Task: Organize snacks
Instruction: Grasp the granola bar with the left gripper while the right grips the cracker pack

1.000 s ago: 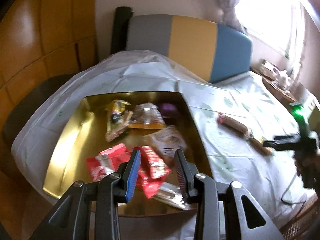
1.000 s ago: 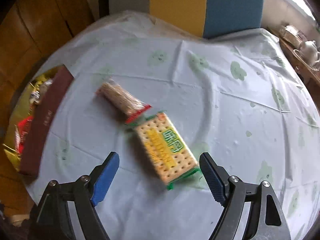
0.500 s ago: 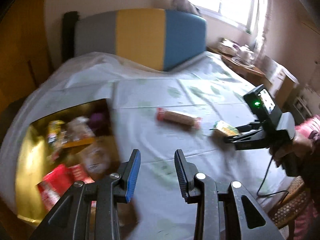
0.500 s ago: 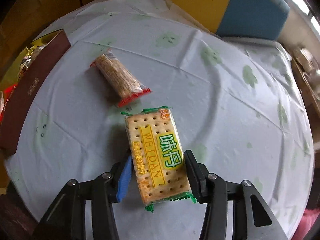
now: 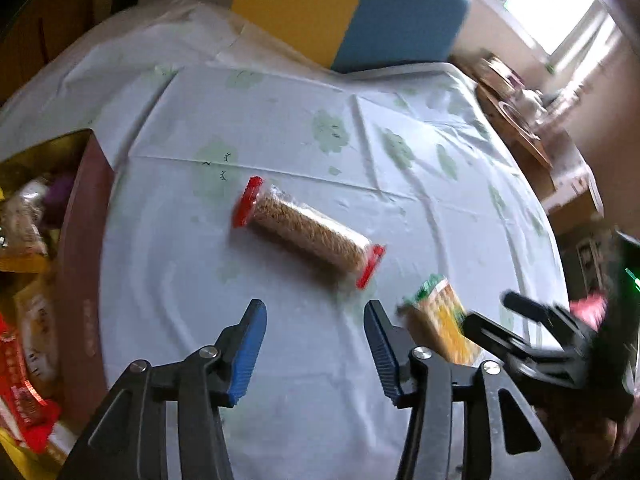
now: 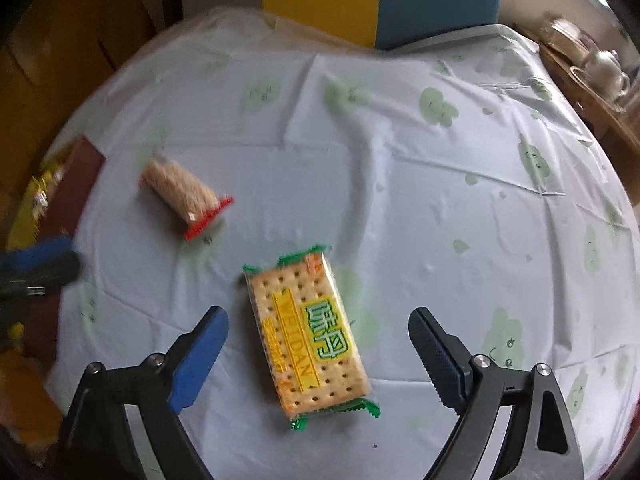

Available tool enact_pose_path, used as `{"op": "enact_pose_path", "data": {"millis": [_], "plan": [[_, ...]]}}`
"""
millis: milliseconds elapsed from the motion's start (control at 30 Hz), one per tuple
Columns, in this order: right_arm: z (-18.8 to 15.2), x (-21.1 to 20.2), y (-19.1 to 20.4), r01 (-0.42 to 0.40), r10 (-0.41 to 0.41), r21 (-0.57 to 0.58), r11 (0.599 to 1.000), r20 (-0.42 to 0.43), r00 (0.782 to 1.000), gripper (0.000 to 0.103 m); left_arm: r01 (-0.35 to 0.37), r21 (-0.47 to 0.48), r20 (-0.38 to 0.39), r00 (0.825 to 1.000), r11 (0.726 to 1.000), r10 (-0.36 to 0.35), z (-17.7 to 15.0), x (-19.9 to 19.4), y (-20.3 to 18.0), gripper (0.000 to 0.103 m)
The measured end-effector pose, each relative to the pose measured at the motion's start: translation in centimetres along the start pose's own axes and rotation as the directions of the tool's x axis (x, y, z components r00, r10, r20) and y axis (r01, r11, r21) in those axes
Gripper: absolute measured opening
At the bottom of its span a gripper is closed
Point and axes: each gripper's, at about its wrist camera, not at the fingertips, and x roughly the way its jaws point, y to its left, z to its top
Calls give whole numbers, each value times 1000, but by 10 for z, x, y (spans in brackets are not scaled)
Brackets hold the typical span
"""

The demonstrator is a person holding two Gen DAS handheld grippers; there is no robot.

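Over the white tablecloth, my left gripper [image 5: 316,344] has its jaws opening with nothing between them. Just beyond it lies a clear snack roll with red ends [image 5: 310,232] [image 6: 180,196]. To its right sits a yellow cracker pack with green ends [image 5: 440,328] [image 6: 308,340], flat on the cloth. My right gripper [image 6: 320,332] [image 5: 496,312] straddles that pack with jaws opening, and the pads stand clear of it. The maroon box [image 5: 80,280] [image 6: 72,184] with a gold inside holds several snacks at the left edge. The left gripper [image 6: 36,260] shows blurred at the left of the right wrist view.
A chair back in yellow and blue [image 5: 360,12] stands behind the round table [image 6: 440,200]. A wooden side table with a tea set [image 6: 592,68] is at the far right. A person's hand holds the right gripper at the lower right of the left wrist view.
My left gripper swung from over the box to the table's middle and its jaws widened. My right gripper shut on the cracker pack, then spread wide again, leaving it on the cloth.
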Motion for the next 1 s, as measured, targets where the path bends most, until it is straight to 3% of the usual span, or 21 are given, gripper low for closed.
{"op": "enact_pose_path", "data": {"millis": [167,233,333,467,600,733,767,800,1000], "plan": [[13,-19,-25,-78,67,125,989,85,994,94,-8,-101,-5,1000,995,8,16,14,3,56],[14,-26,-28,-86,68,168,982,108,992,96,2,-147,-7,1000,989,-4,23,19,5,65],[14,-29,-36,-85,56,234,968,129,990,96,7,-204,-16,1000,979,-10,32,27,6,66],[17,-30,-52,-101,61,291,951,144,988,96,-31,-246,-44,999,969,21,45,42,6,66],[16,-33,-49,-89,49,290,953,142,989,96,-99,-229,-68,994,968,86,59,59,-1,66],[16,-32,-48,-82,44,282,956,138,989,96,-179,-112,-69,983,977,172,68,69,-18,62],[16,-31,-48,-83,45,280,956,138,989,96,-190,-58,-62,981,980,186,67,69,-24,43],[16,-31,-48,-80,43,278,957,138,990,96,-177,-1,-54,983,984,176,64,69,-29,35],[16,-30,-47,-61,26,261,963,134,991,96,-139,210,-4,990,968,143,28,56,-43,31]]}}
